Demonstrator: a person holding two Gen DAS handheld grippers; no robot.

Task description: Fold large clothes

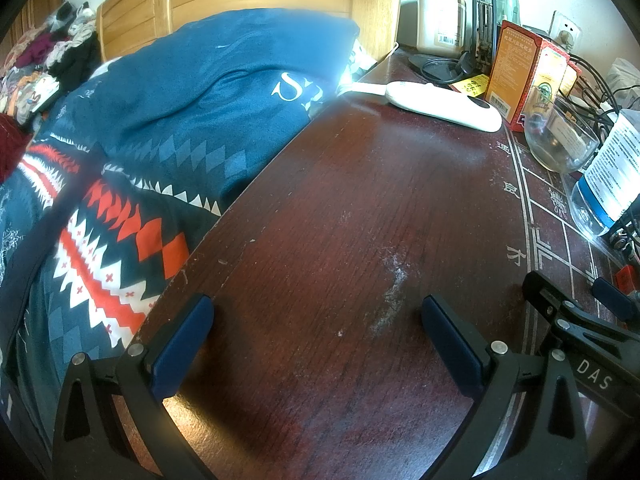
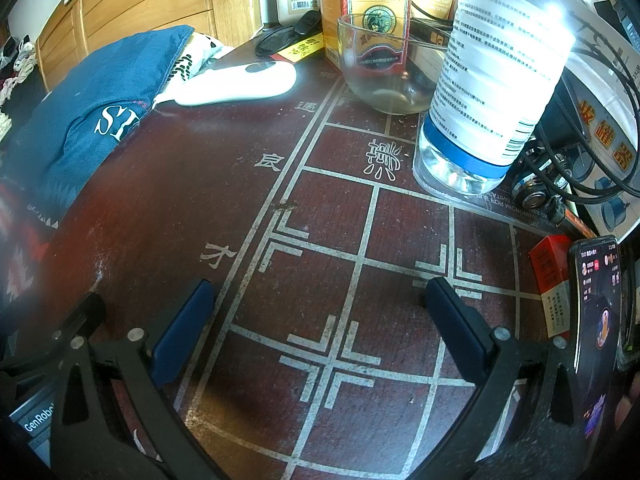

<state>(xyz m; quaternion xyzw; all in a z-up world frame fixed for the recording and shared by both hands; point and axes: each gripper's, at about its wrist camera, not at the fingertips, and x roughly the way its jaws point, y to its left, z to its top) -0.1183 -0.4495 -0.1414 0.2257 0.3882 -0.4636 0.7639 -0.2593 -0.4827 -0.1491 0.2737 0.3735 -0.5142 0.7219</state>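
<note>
Both views show empty, spread jaws. From the left wrist, the left gripper (image 1: 316, 340) hovers over bare table (image 1: 340, 208); the blue garment (image 1: 208, 92) lies beyond its left edge. From the right wrist, the right gripper (image 2: 320, 332) risks toppling the nearby bottle (image 2: 492, 80) when swinging.

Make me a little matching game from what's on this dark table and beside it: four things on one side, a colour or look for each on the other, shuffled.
Things:
1. glass bowl
2. handheld device
3. water bottle
4. pillow

Looks:
A. blue cloth with white letters
B. plain white, lying flat
C. clear and empty
D. clear with a white label and blue band

Pairs: 1-C, 2-B, 3-D, 4-A
</note>
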